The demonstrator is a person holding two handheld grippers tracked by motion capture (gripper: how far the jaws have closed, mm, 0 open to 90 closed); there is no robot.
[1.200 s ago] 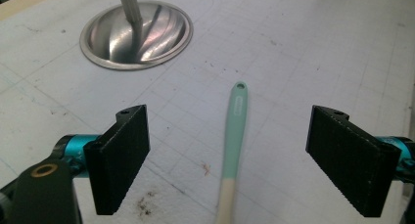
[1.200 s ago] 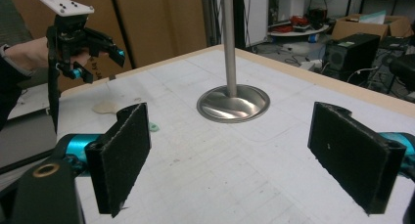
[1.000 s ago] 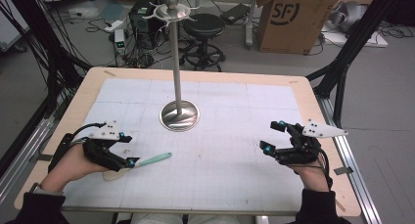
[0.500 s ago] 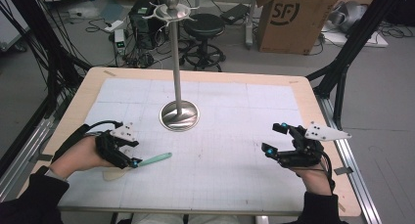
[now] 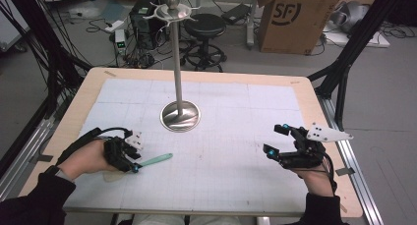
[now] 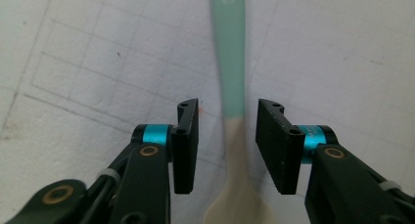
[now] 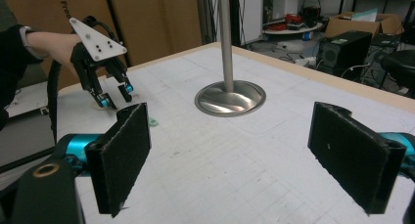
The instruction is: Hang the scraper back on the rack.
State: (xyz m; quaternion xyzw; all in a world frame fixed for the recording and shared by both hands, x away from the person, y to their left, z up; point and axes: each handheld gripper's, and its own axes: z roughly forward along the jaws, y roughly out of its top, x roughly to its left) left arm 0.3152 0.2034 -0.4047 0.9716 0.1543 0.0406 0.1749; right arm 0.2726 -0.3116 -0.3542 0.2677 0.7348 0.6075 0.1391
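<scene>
Your left gripper [image 6: 227, 136] sits low over the spoon [image 6: 232, 101], jaws straddling the handle where the green part meets the cream part. The jaws have just been closing; a gap remains on each side, so nothing is gripped yet. The spoon lies flat on the white mat [image 5: 221, 151], near the left front of the table [image 5: 322, 117], bowl end toward your hand. Your right gripper [image 7: 230, 150] hovers wide open, empty, pointed at the metal stand [image 5: 180, 114].
</scene>
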